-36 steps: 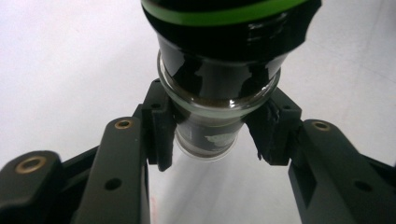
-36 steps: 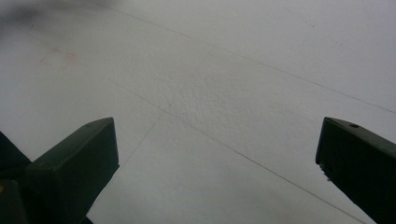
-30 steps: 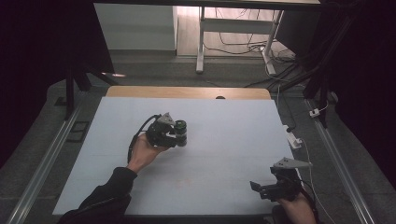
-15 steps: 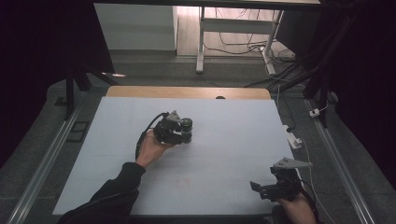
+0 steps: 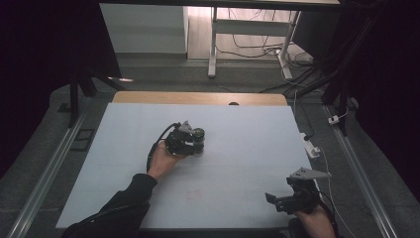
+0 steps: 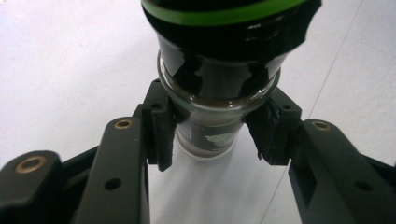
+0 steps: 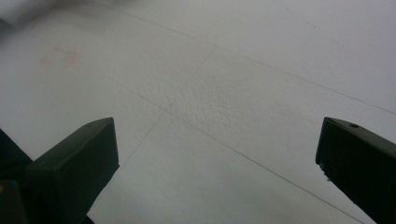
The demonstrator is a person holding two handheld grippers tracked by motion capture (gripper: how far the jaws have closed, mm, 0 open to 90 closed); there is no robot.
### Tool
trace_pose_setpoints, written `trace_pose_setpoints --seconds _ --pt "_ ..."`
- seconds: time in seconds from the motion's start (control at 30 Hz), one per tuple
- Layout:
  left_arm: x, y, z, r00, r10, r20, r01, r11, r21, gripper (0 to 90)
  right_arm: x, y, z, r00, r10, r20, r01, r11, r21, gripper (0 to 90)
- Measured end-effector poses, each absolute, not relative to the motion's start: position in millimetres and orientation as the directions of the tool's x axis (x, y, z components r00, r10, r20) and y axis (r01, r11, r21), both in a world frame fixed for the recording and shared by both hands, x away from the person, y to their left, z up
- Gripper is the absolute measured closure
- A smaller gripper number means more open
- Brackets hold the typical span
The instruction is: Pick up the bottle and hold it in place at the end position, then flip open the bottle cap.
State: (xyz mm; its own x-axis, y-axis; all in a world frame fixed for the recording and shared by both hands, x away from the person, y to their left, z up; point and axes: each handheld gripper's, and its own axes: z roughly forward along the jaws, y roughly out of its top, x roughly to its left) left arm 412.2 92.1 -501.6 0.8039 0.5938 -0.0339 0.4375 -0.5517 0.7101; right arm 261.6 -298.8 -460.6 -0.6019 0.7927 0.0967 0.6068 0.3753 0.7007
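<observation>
White counter [image 5: 237, 148] carries the work; dark floor and cables lie beyond its 12 o'clock edge. Left hand-held gripper [image 6: 210, 135] is clamped on a dark glass jar [image 6: 217, 70] with a green band, pads pressing either side of its narrow part. Jar sits directly ahead of those jaws, its long axis running along the gripper's line, just left of counter centre. Right hand-held gripper [image 5: 292, 201] waits at 5 o'clock, jaws wide, empty, well apart from the jar. Left hand is plainly nearer.

Dark glass jar [image 6: 219, 88] with green-banded black lid, mid-table, clamped at its neck
</observation>
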Motion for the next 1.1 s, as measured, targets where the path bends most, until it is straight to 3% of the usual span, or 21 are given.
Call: trace_pose_setpoints --seconds 1.1 --pt "411.5 88.7 -508.9 0.819 0.573 -0.025 0.413 -0.559 0.719 53.6 258.3 -298.8 -458.2 -0.610 0.788 0.080 0.578 0.373 0.726 0.0"
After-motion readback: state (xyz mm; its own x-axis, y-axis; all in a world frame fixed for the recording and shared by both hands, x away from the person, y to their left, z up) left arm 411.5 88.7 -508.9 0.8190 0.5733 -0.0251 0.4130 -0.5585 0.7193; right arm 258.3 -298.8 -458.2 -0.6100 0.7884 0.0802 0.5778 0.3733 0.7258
